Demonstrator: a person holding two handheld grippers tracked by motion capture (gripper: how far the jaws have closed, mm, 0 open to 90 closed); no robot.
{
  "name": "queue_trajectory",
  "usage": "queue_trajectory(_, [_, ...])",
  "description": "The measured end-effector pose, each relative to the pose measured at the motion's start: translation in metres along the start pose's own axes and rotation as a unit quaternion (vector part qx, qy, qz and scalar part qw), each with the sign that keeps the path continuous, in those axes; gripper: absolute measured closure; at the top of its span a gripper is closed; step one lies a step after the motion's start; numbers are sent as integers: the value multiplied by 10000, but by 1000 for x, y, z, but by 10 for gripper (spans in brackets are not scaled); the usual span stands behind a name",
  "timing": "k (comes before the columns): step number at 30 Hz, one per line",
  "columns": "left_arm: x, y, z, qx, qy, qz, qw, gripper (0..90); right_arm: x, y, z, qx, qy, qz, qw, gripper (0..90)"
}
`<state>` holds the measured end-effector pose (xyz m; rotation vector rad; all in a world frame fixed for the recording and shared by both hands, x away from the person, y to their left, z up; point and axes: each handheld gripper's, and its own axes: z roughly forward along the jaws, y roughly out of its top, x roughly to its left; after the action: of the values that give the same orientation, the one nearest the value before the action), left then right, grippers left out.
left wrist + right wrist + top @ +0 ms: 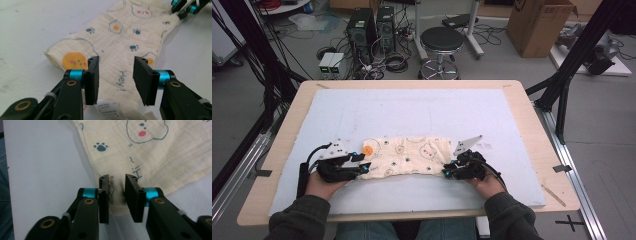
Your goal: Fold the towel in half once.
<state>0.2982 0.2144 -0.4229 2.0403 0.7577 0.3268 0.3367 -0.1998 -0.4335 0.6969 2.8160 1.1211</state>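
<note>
Printed cloth (407, 156) lies flat on worktop (412, 112), between both tools. Right hand-held gripper (117, 187) pinches its corner; left hand-held gripper (115, 75) stands spread over its edge. Recommend closing left squarely before lifting.

cloth (412, 156) | cream, printed with paw prints, eggs, bears | folded into flat strip | lying crosswise on near table
</note>
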Motion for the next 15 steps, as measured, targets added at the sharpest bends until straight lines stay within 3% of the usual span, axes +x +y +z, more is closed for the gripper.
queue_trajectory(2, [-1, -2, 6, 191, 10, 78, 9998, 608, 1, 0, 0, -7, 9, -15, 10000, 835])
queue_trajectory(6, [2, -8, 16, 530, 128, 29, 9985, 642, 1, 1, -6, -108, 94, 2, 9999, 847])
queue_trajectory(12, [6, -10, 17, 528, 223, -60, 9983, 654, 3, -2, -3, 48, 141, -19, 9999, 841])
queue_trajectory(15, [6, -8, 15, 424, 193, -72, 9989, 638, 1, -1, -4, 26, 220, 30, 9998, 720])
